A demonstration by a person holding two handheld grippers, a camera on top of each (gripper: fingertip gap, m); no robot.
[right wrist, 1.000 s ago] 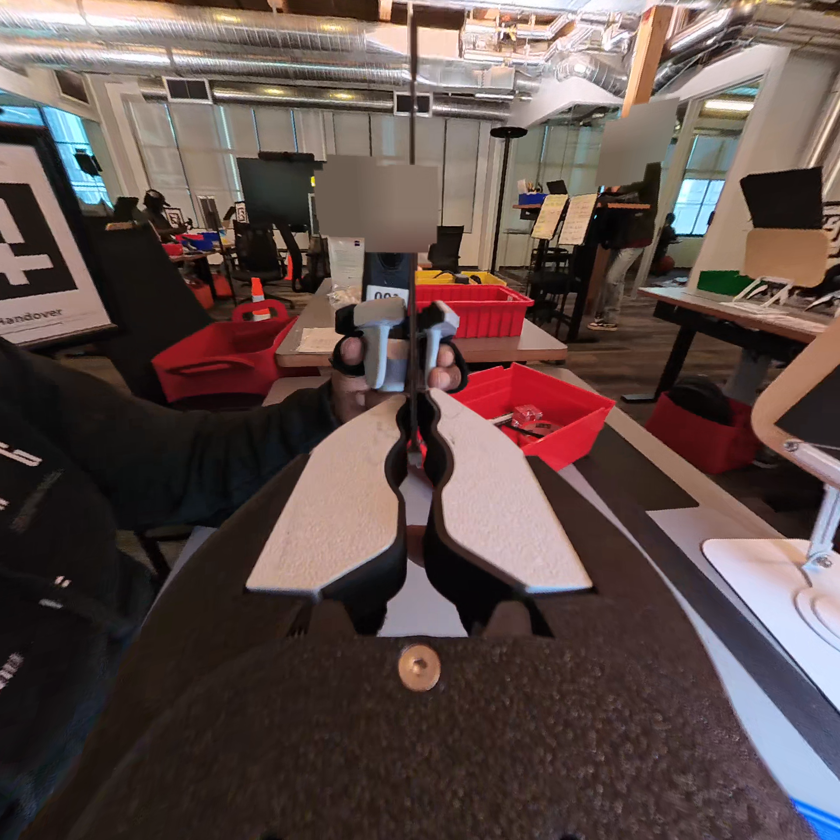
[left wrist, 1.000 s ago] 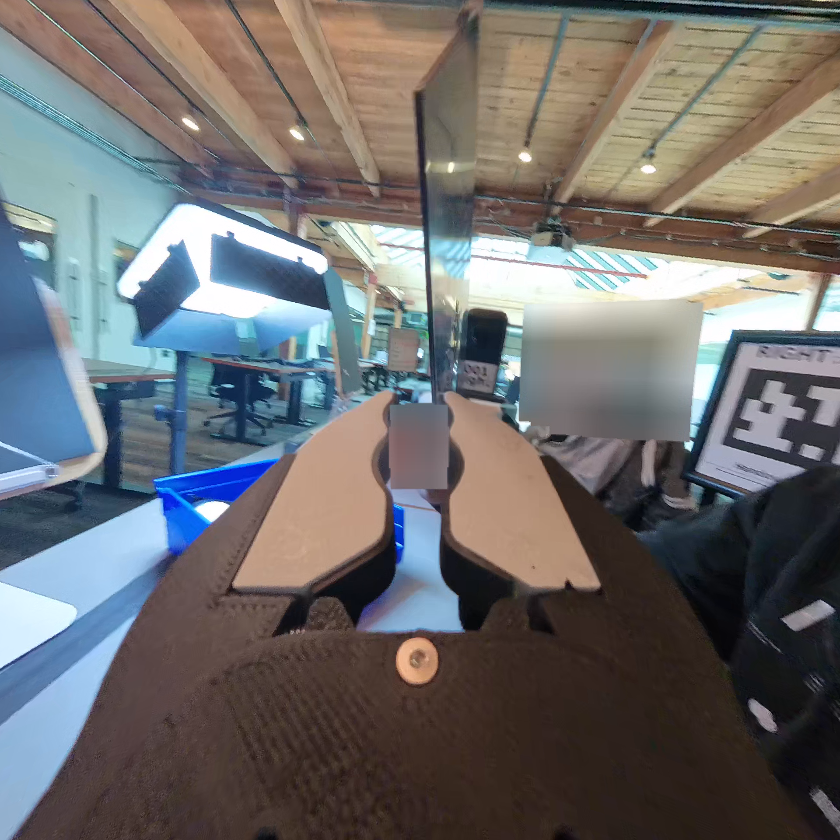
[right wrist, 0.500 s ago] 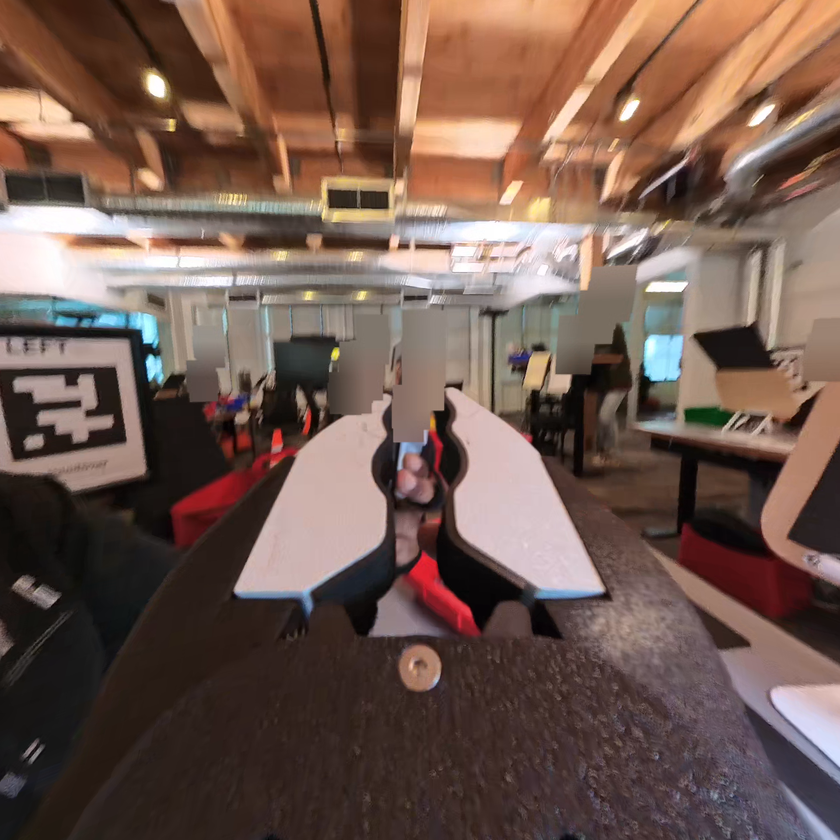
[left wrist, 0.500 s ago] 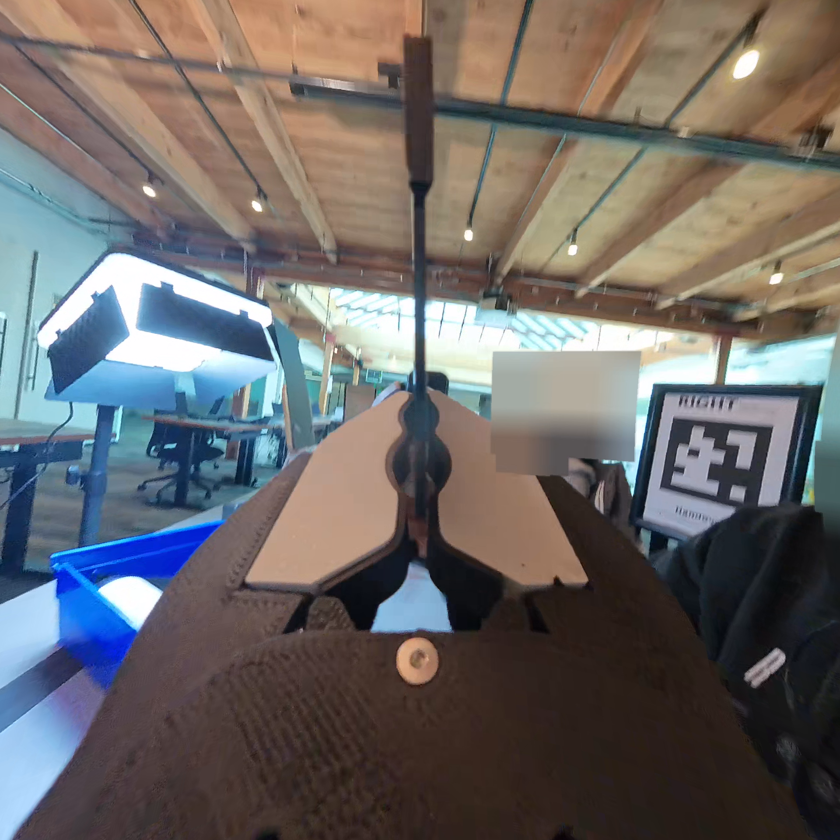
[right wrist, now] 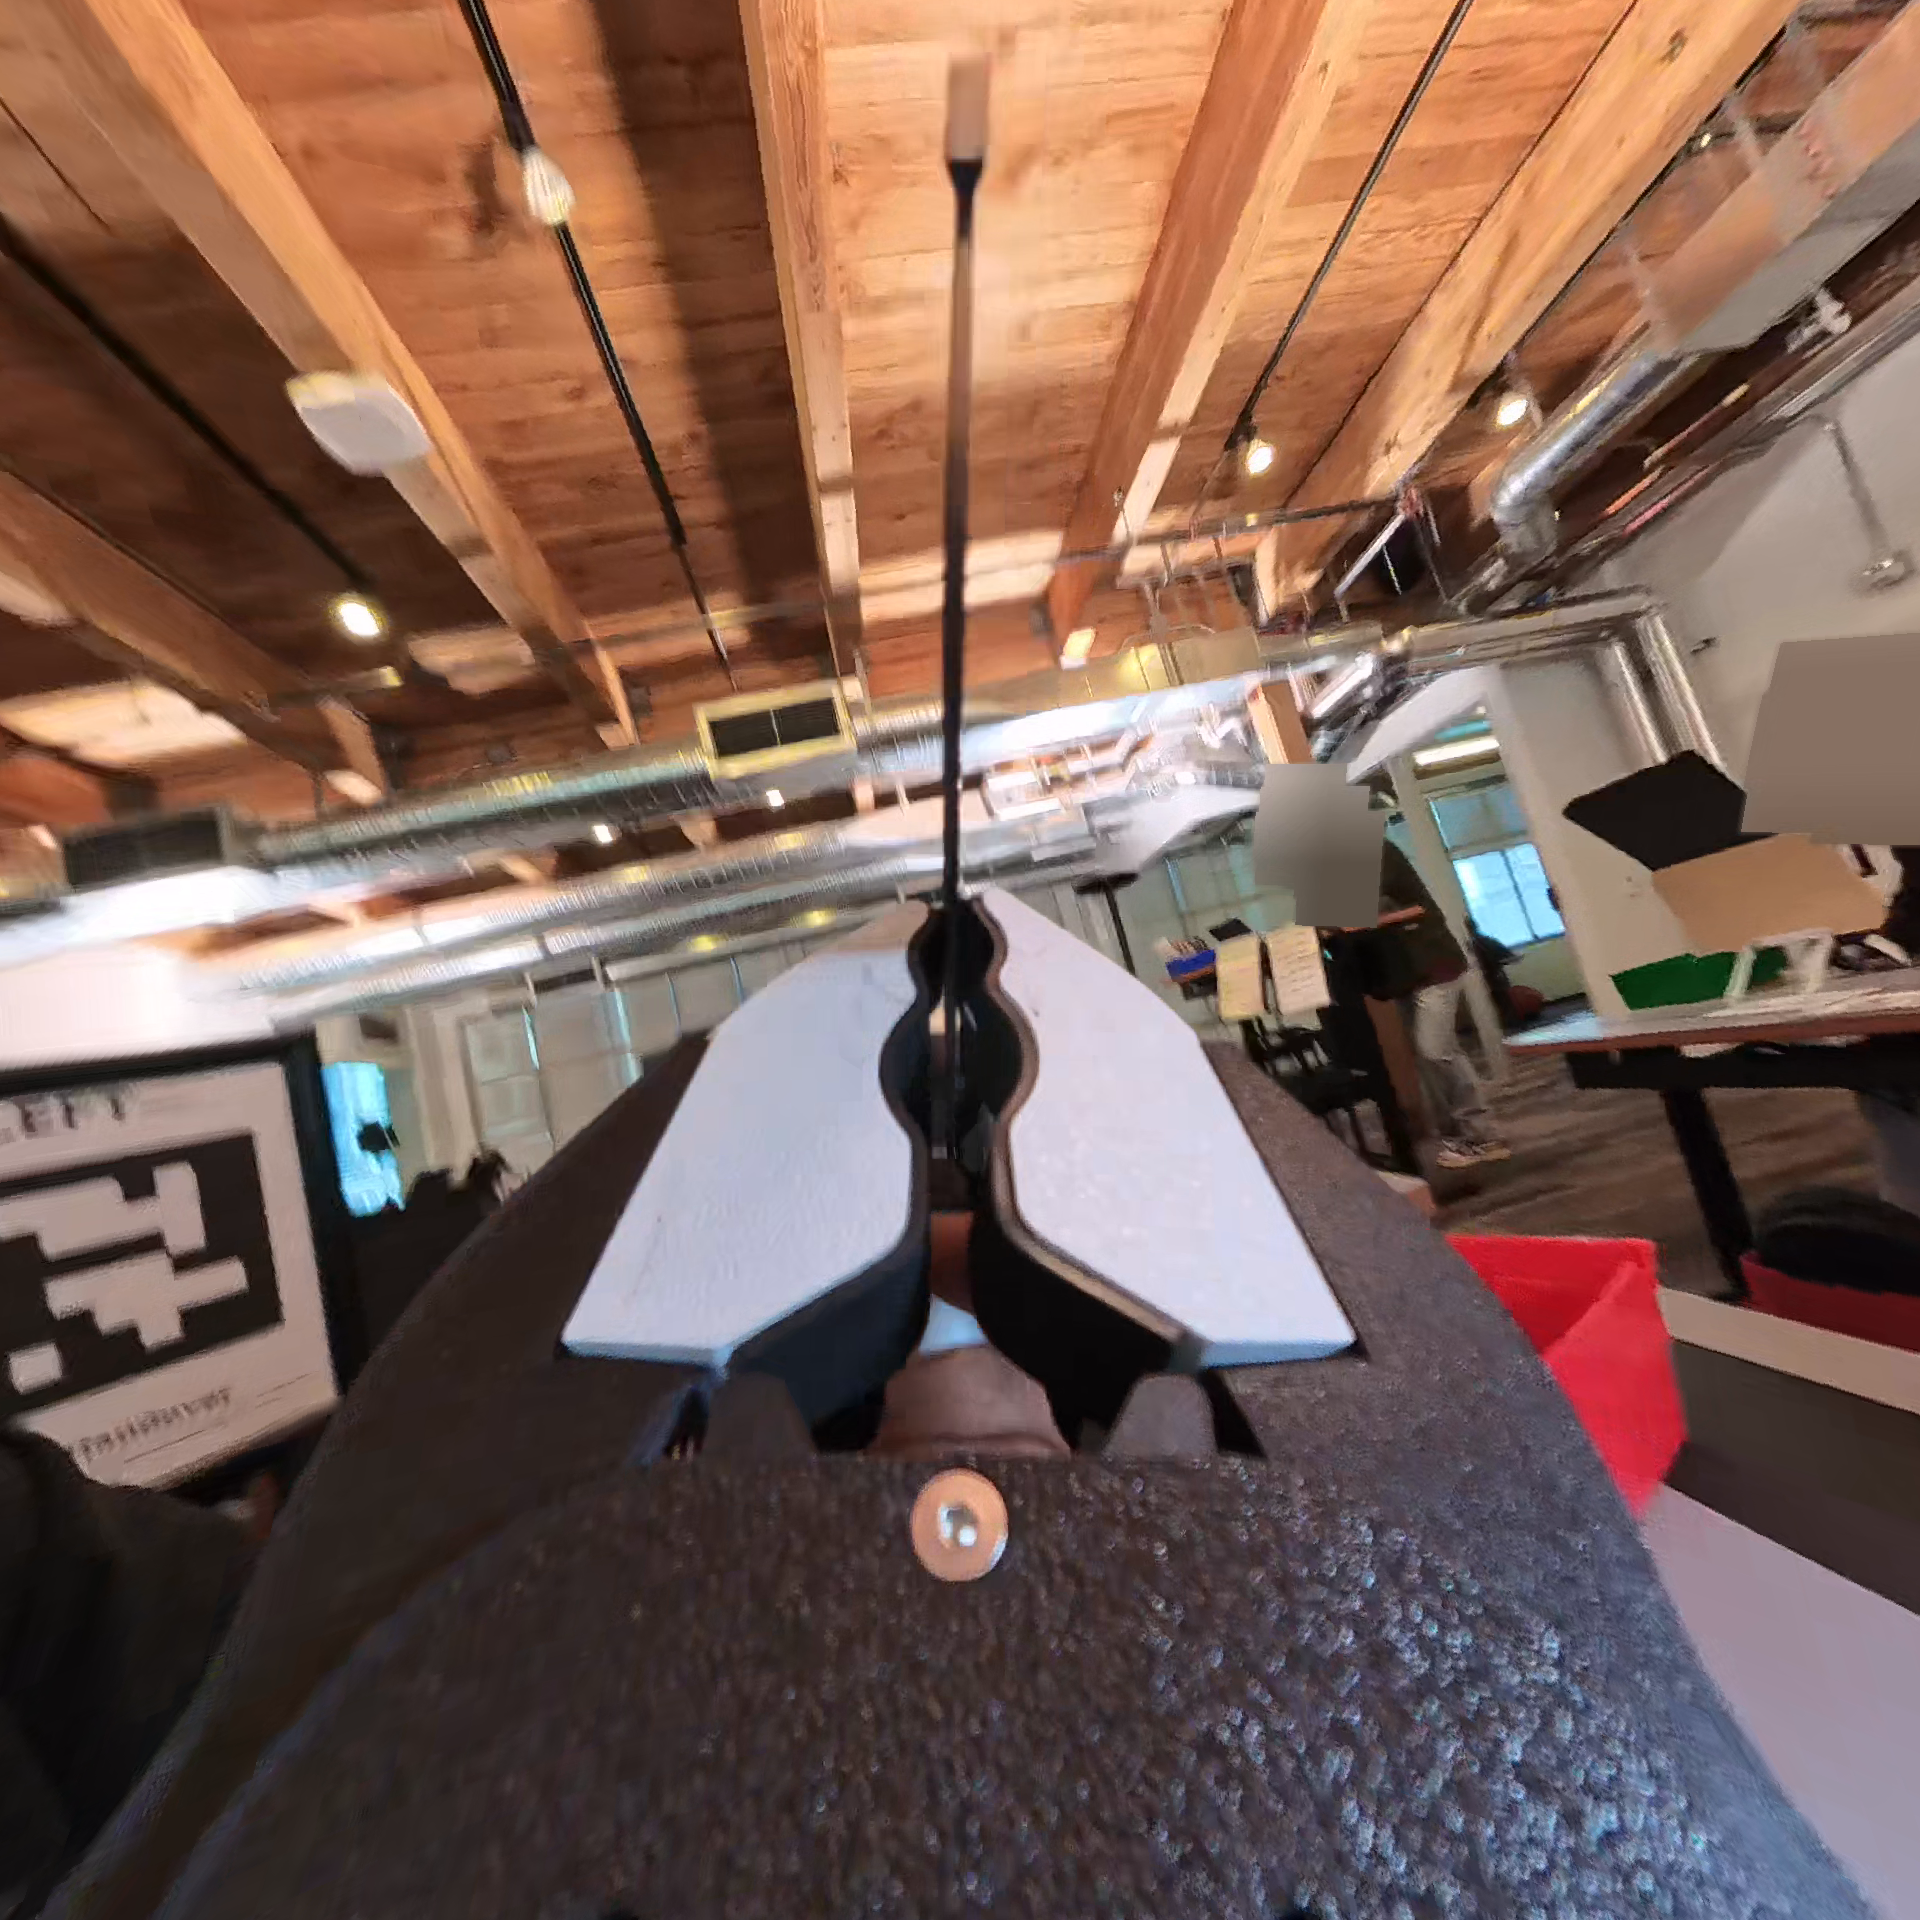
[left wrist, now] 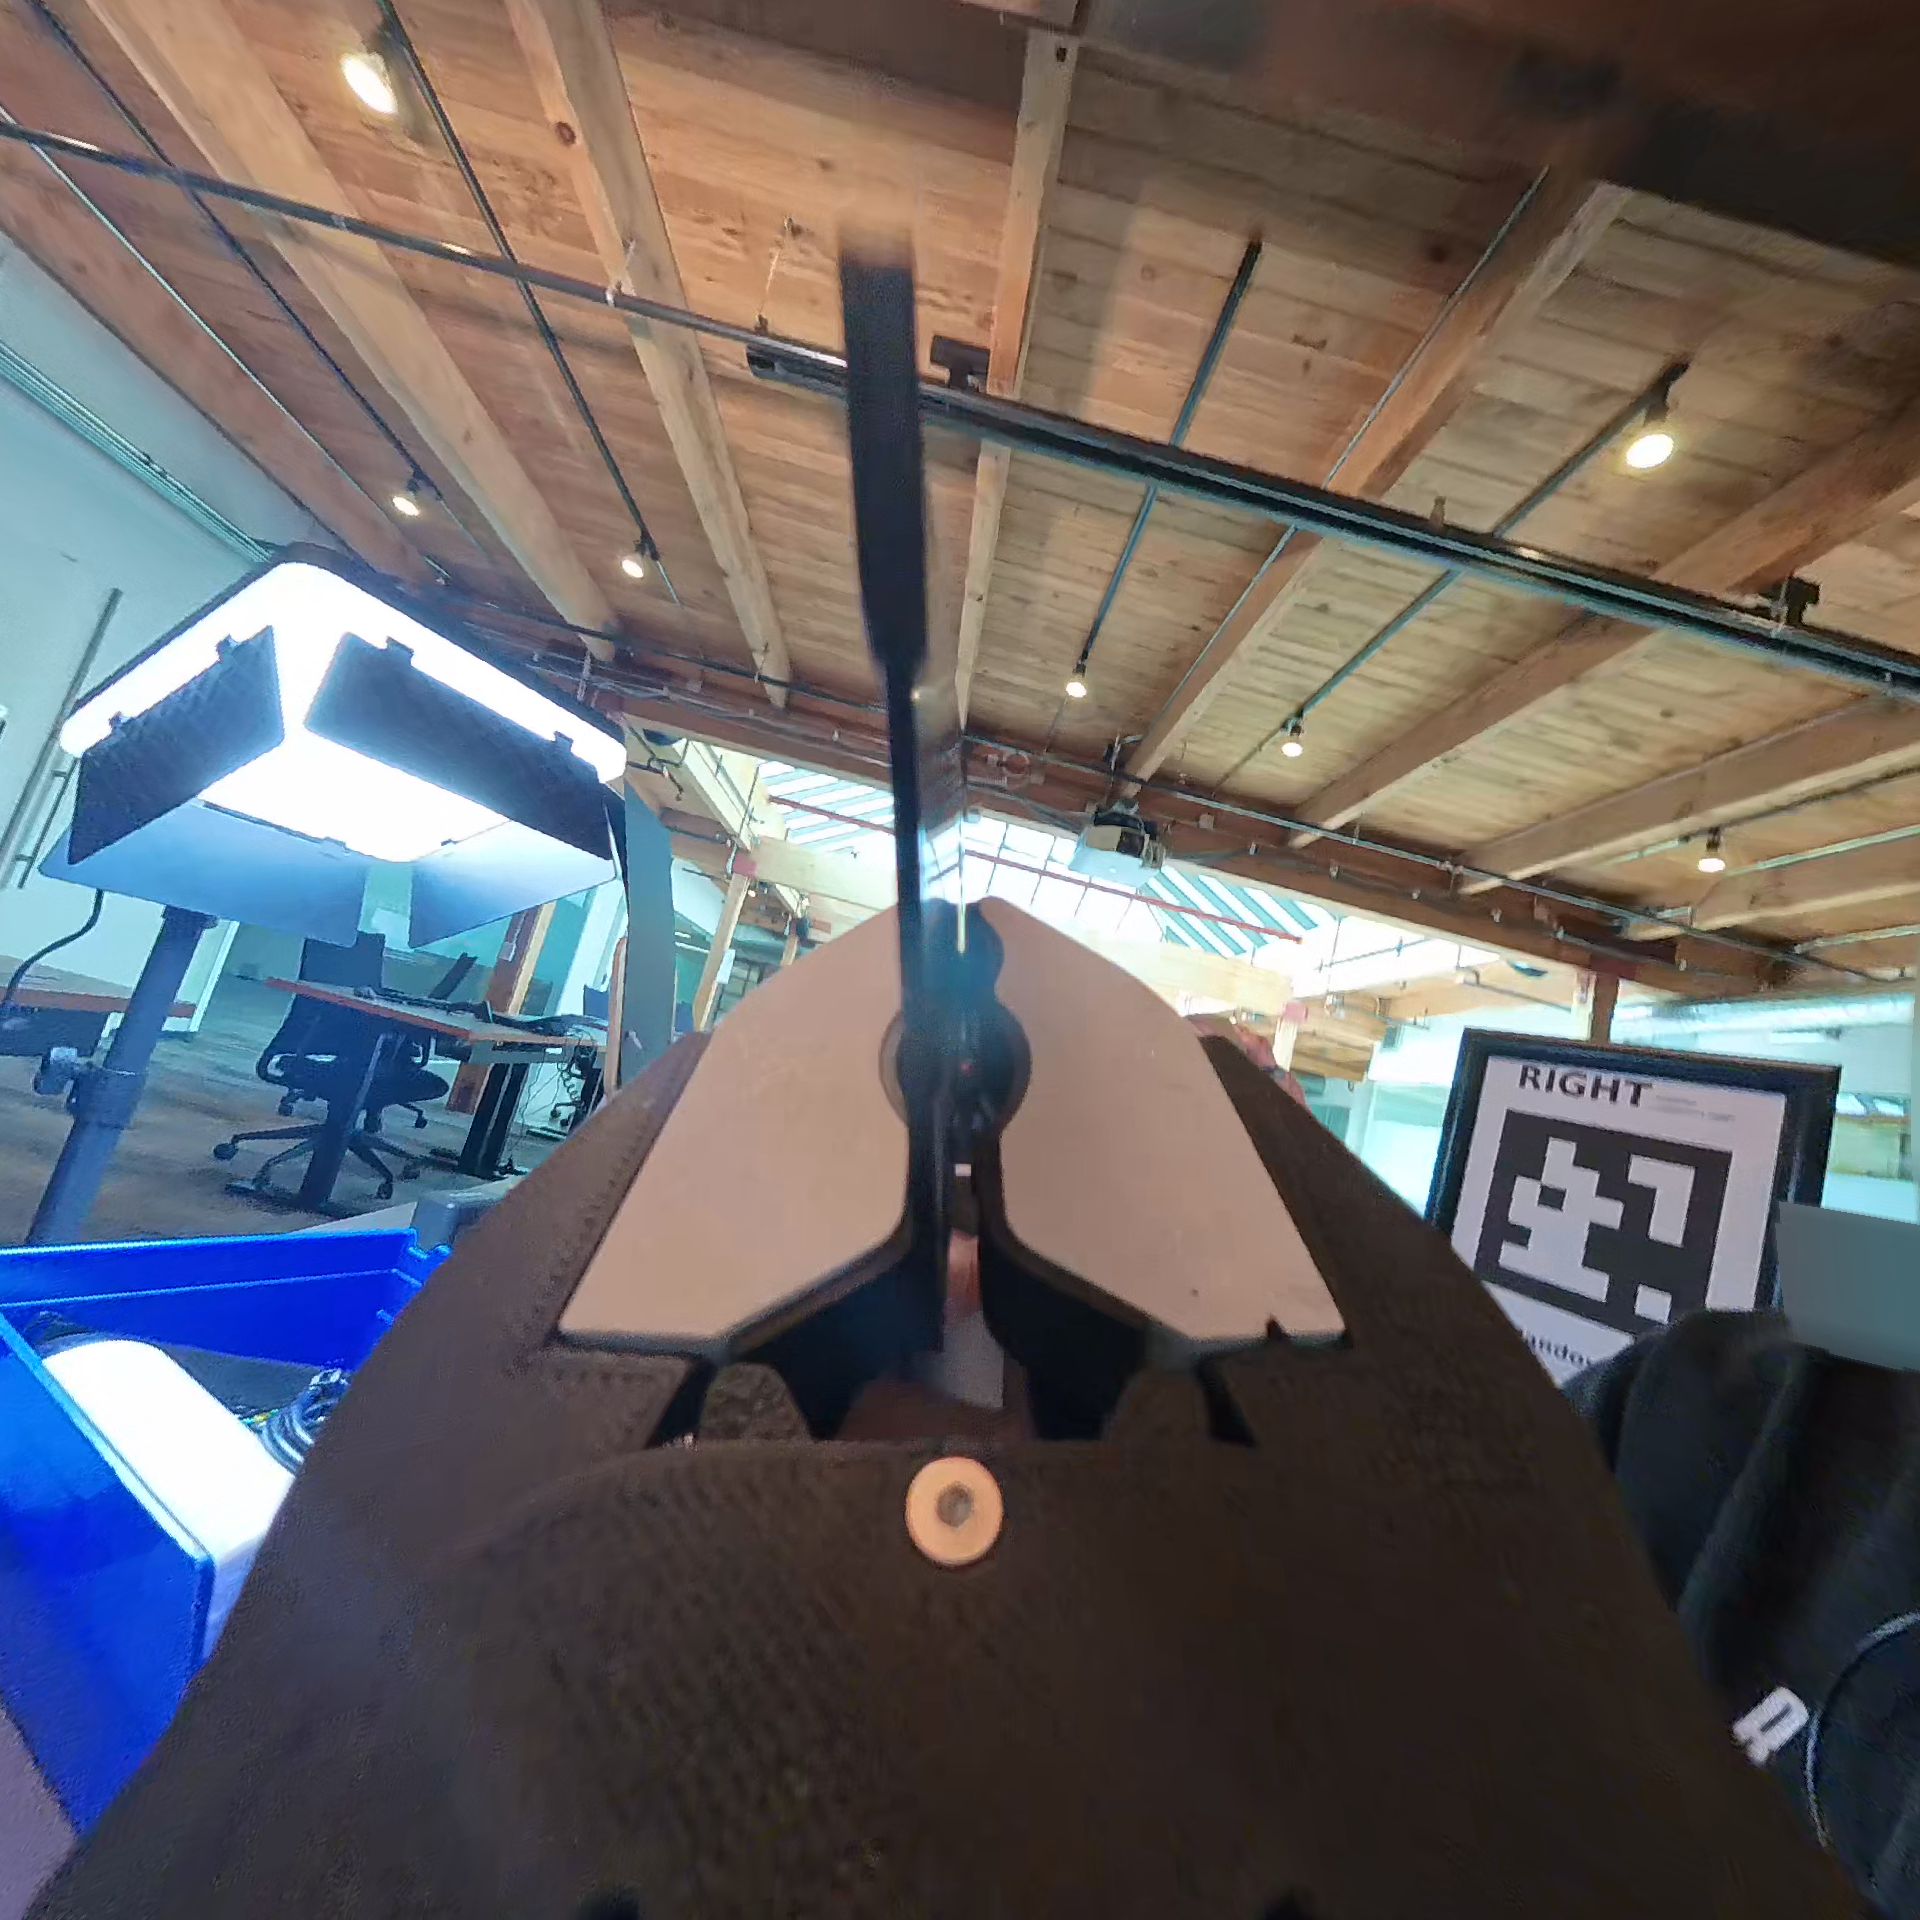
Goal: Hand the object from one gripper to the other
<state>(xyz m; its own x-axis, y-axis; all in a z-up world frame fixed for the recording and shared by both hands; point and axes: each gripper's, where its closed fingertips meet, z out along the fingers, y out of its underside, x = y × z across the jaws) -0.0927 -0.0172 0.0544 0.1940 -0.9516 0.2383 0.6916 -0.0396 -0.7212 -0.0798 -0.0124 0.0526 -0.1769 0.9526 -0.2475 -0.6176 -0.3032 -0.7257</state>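
Left wrist view looks steeply up at a timber ceiling (left wrist: 1195, 260). The left gripper (left wrist: 956, 916) is closed on the object (left wrist: 883, 468), a thin dark strip seen edge-on. It rises from between the fingers, tilting a little left, and its top part is broader than the stem below. A lit light panel (left wrist: 343, 748) stands on a post at far left. A blue bin (left wrist: 104, 1558) sits low at near left. A framed marker sign (left wrist: 1621, 1184) stands at right, with a dark sleeve (left wrist: 1766, 1507) in front of it.

In the right wrist view, the right gripper (right wrist: 951, 914) also points upward. Its fingers are drawn in around the same object (right wrist: 954, 520), which here shows as a very thin dark line with a pale end at the top. The tips pinch it where it leaves the fingers. A red bin (right wrist: 1590, 1340) sits on the table (right wrist: 1787, 1662) at right. Another marker sign (right wrist: 135, 1247) stands at left. A person (right wrist: 1434, 1018) stands far off on the right. This view is somewhat blurred.
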